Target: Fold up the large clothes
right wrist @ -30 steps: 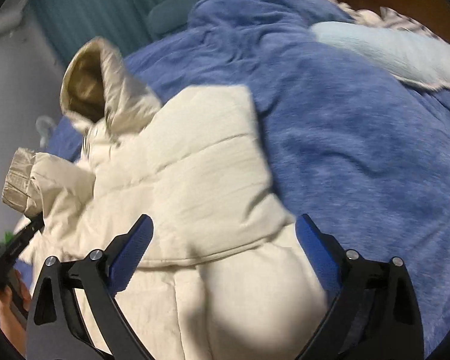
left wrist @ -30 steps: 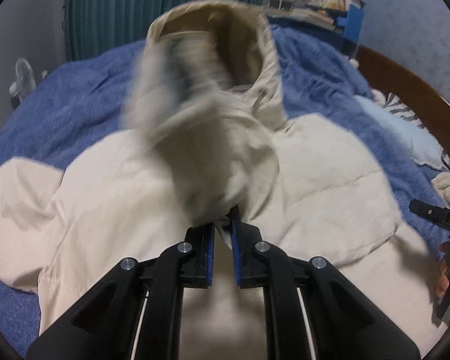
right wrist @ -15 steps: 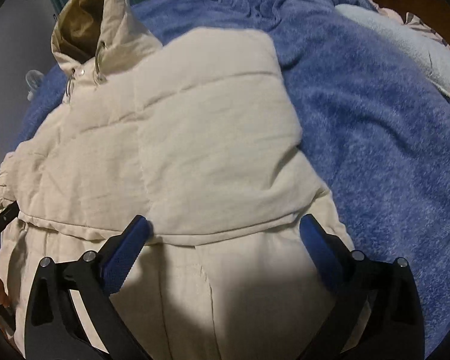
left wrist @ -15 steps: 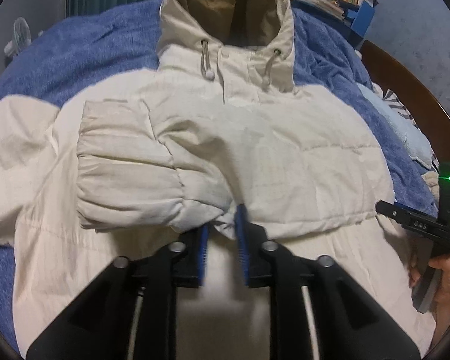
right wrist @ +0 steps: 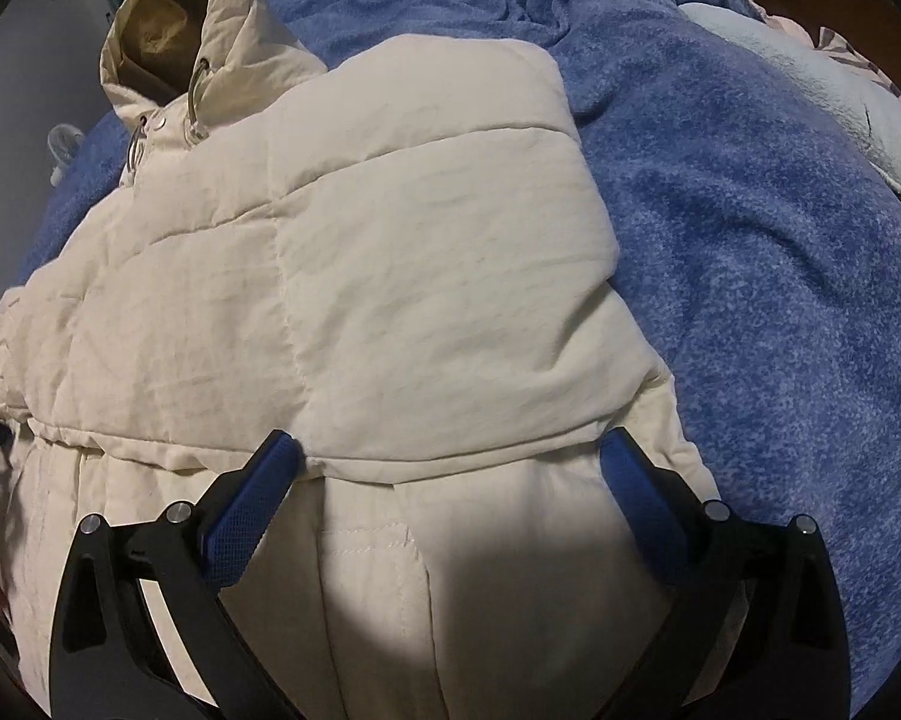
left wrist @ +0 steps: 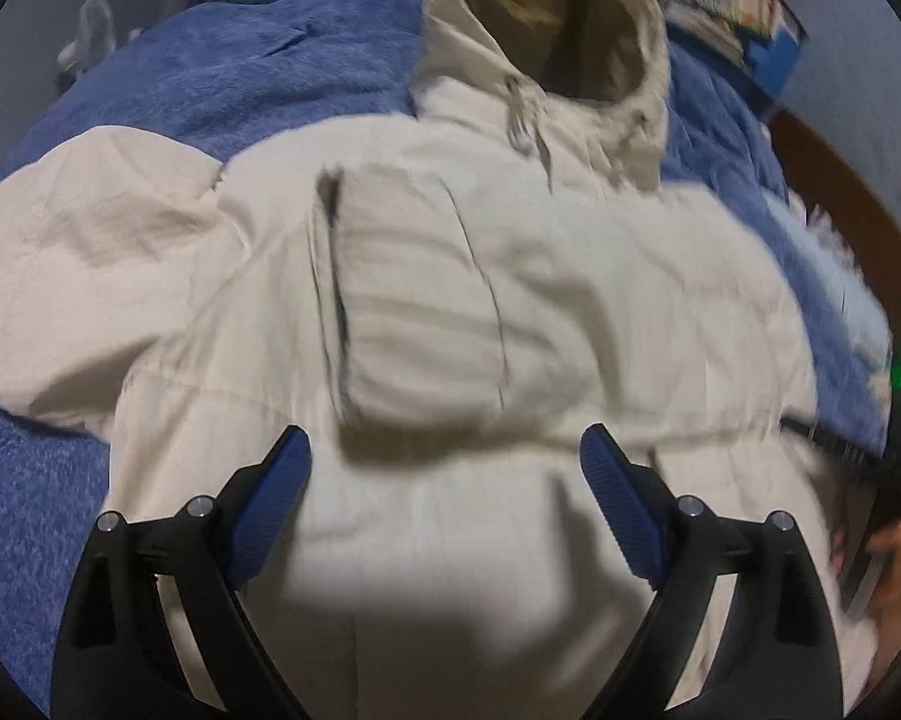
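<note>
Cream quilted puffer jacket with a hood [left wrist: 510,276] lies front-up on the blue fleece bedspread [left wrist: 240,78], one padded sleeve [left wrist: 414,300] folded across its chest, below the hood [left wrist: 546,30]. Left tongs [left wrist: 444,462] gape wide just below that sleeve's cuff, holding nothing; right tongs [right wrist: 450,450] also spread wide, empty, over the jacket's [right wrist: 330,276] waist seam. Risks, as I judge: the springy padded sleeve may slide off the chest unpinned; slick shell could slip from a shallow pinch; the other sleeve [left wrist: 90,228], sprawled out on the bedspread beside the jacket, may drag during the next fold.
</note>
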A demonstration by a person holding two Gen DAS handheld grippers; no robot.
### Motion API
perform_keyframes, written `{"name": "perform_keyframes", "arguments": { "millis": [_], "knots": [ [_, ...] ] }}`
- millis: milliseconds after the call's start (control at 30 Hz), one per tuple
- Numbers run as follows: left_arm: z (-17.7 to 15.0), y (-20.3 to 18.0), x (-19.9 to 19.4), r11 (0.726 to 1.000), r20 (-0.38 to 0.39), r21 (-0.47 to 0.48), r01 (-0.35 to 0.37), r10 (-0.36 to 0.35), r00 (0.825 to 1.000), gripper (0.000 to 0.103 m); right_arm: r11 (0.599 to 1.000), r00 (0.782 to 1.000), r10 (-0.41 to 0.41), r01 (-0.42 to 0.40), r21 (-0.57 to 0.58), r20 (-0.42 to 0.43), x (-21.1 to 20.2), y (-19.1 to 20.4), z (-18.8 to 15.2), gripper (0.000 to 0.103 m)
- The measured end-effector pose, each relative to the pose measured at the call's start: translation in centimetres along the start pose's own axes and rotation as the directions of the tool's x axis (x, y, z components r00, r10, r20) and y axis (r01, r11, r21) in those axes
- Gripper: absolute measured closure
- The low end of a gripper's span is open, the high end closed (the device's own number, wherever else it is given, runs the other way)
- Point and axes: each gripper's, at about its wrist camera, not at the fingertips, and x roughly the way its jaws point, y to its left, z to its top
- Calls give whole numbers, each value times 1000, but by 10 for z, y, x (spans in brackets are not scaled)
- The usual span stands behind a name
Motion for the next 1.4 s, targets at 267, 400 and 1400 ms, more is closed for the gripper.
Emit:
{"name": "perform_keyframes", "arguments": {
  "millis": [267,400,1400],
  "knots": [
    [39,-1,21,998,-16,7,56,-56,998,90,994,998,46,-50,101,36,-17,-26,11,7],
    [71,-21,-18,995,170,93,-44,27,985,92,976,995,50,-67,208,87,-31,-49,17,7],
    [47,-95,17,969,112,247,-5,-23,993,30,999,996,-52,51,3,72,-14,11,21,6]
  ]
}}
